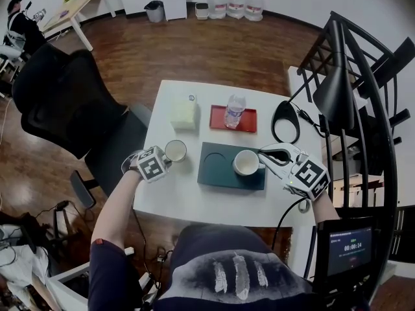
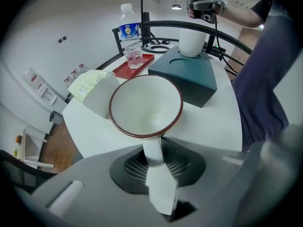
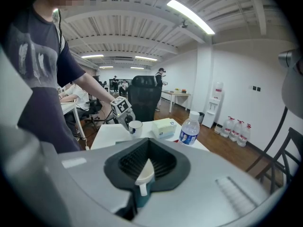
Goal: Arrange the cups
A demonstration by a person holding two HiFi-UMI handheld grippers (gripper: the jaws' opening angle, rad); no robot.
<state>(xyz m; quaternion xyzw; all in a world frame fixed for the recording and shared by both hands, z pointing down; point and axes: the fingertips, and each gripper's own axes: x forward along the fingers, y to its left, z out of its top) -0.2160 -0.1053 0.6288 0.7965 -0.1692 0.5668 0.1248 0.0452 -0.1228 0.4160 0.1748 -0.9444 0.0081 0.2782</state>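
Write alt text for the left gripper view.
The left gripper is shut on the handle of a red-rimmed white cup, over a white table. Behind, the right gripper holds a second white cup on a dark green tray, beside a water bottle on a red tray and a tissue box.

Cup (image 1: 246, 162) seemingly on box (image 1: 220, 170); bottle (image 1: 235, 111) on tray (image 1: 217, 117) behind.
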